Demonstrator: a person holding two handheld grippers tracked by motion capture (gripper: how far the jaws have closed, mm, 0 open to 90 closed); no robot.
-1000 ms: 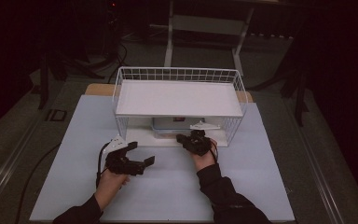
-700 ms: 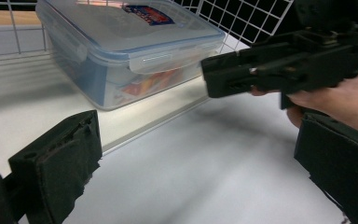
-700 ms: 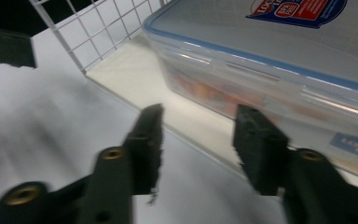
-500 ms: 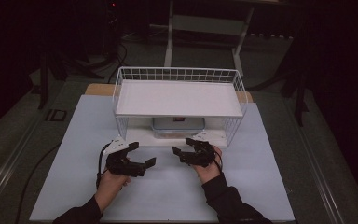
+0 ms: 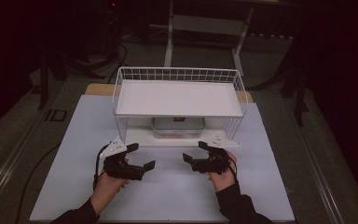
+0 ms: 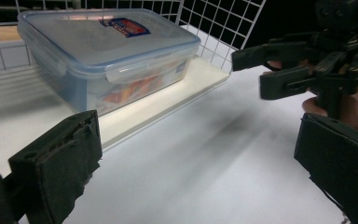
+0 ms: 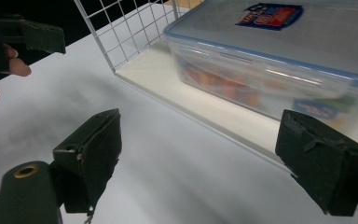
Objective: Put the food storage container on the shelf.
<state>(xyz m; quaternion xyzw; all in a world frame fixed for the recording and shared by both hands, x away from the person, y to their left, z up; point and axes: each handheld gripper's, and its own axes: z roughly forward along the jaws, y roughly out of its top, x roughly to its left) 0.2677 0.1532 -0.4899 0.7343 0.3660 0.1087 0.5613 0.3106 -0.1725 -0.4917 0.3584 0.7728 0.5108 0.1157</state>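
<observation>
A clear plastic food box (image 5: 177,127) with a blue-edged lid and a red-blue label stands on the bottom board of a white wire rack (image 5: 179,98), under its white shelf. It appears close up in the left gripper view as the box (image 6: 107,56) and in the right gripper view as the box (image 7: 279,56), with colourful contents inside. My left gripper (image 5: 142,156) is open in front of the rack, left of centre, with its wide-apart jaws around bare table (image 6: 196,168). My right gripper (image 5: 194,151) is open too, facing the left one, with nothing held (image 7: 205,158).
The rack's front board edge (image 6: 168,105) lies just beyond both grippers. A pale blue-white mat (image 5: 74,140) covers the table. Dark floor, cables and a metal frame (image 5: 205,23) lie behind the table.
My right gripper has drawn back from the rack's front edge toward the person and turned to face the left gripper. The left gripper has barely moved.
</observation>
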